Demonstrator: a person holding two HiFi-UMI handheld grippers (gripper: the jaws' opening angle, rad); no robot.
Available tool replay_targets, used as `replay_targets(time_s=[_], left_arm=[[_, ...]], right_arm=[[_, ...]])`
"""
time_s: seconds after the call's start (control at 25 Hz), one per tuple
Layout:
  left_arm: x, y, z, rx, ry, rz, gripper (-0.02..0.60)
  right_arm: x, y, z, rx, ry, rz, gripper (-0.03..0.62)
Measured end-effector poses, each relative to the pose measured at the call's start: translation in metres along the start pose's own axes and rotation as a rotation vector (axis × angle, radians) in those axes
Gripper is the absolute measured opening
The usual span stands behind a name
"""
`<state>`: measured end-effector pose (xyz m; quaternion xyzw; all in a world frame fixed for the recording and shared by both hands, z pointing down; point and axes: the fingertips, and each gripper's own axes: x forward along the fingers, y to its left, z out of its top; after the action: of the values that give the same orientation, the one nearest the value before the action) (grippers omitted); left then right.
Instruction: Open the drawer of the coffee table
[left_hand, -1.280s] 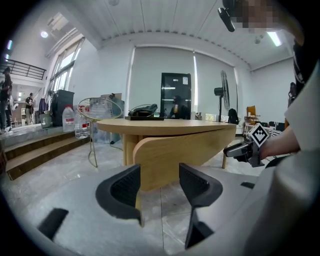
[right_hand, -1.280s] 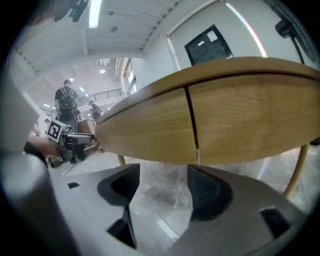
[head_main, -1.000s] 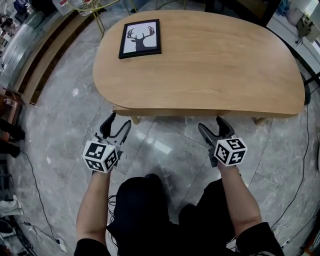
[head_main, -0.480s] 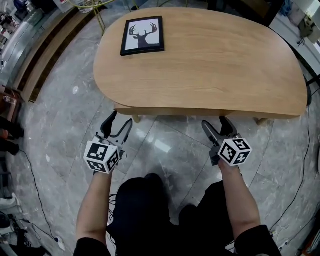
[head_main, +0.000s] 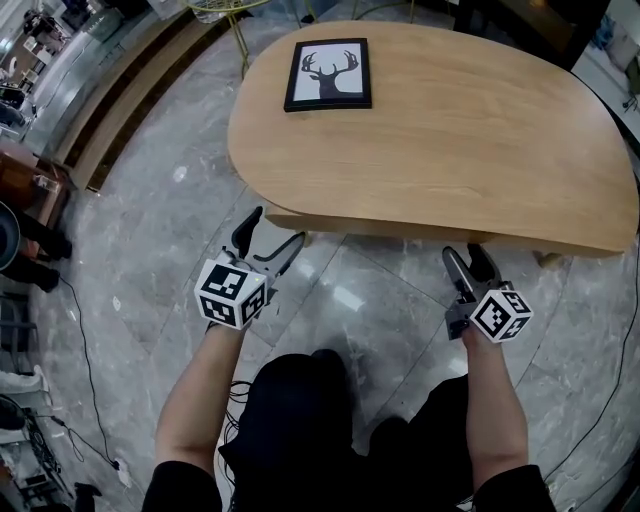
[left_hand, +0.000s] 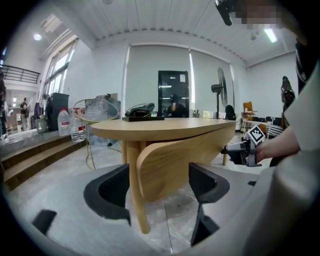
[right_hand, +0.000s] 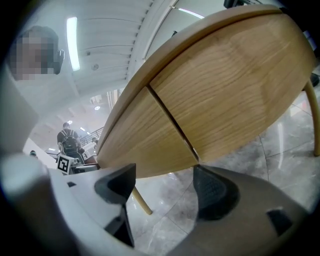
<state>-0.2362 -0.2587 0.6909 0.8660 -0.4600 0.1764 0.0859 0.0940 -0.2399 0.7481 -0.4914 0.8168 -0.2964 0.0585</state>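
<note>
Wood-grain drawer front stands just ahead of the left claw, in line with its gap; its jaws have just widened, pads touching nothing. Right claw (jaws just narrowed, apart, empty) sits just short of the tabletop edge. Step, apparently: approach. Next: grip the panel's edge, pull.

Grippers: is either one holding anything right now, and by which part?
Nothing is held. The left gripper has just been opening, the right gripper closing slightly; both stand open, gripping nothing, near the drawer front.
</note>
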Motion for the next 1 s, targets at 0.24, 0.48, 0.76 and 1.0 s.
replay_targets(time_s=[0.24,0.48,0.76,1.0], left_arm=[[0.005,-0.004,0.011,-0.056,-0.026,-0.017,0.322],[0.004,-0.001,0.009,-0.037,0.001,-0.008,0.3],[0.003,0.0,0.009,-0.019,-0.006,0.018,0.285],[0.005,0.001,0.006,-0.006,0.012,0.016,0.278]], right_arm=[[-0.002,-0.001,-0.001,-0.023,0.018,0.002,0.31],[0.001,0.061,0.005,-0.199,0.001,0.112,0.202],[0.002,0.013,-0.022,-0.015,0.072,0.005,0.368],[0.013,-0.003,0.004,0.115,-0.054,0.031,0.368]])
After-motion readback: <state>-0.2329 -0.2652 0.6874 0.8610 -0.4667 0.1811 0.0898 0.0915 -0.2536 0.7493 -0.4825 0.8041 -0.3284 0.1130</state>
